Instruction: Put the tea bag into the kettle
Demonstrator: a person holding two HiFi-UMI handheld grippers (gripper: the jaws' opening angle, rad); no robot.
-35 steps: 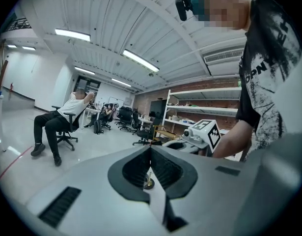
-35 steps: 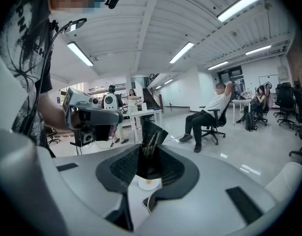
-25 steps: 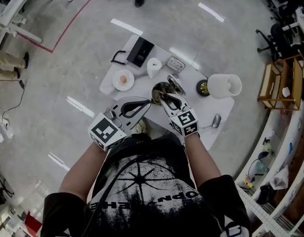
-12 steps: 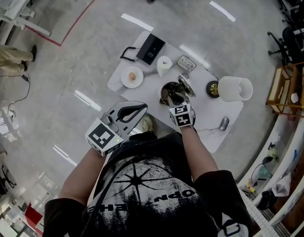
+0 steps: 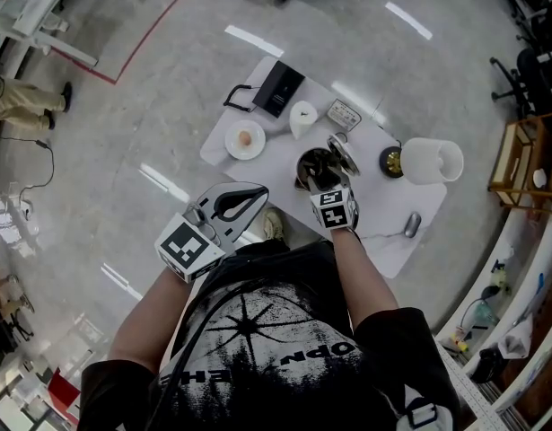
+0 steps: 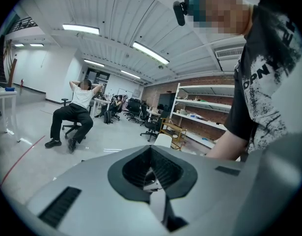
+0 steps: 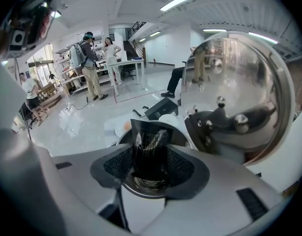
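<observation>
right gripper view: the right hand-held gripper (image 7: pixel 151 168) points steeply down at the open mouth of a steel kettle (image 7: pixel 151 187). its jaws have just been opening and now stand apart. a dark tea bag (image 7: pixel 150 146) stands upright between them, with a gap on each side, so the pads do not press on it. the lower end of the tea bag sits at the kettle's mouth. the kettle's shiny lid (image 7: pixel 244 97) is swung up and open, just right of the jaws.

head view: the right hand-held gripper (image 5: pixel 322 182) sits directly over the kettle (image 5: pixel 310 162), with the lid (image 5: pixel 345 153) tilted up beside it. the kettle stands near the middle of a small white table (image 5: pixel 277 164). further out on the table are a white plate (image 5: pixel 235 146) with a small brownish egg (image 5: pixel 247 137), a black box (image 5: pixel 280 88) at the far corner, and a grey mouse (image 5: pixel 412 224) near the right edge.

the left hand-held gripper (image 5: pixel 235 206) is held off the near left edge of the table, well apart from the kettle. in the left gripper view its jaws (image 6: pixel 153 181) are closed together, tips meeting, with nothing held. it points nearly level across the room, where a person (image 6: pixel 74 114) sits in a chair.
</observation>
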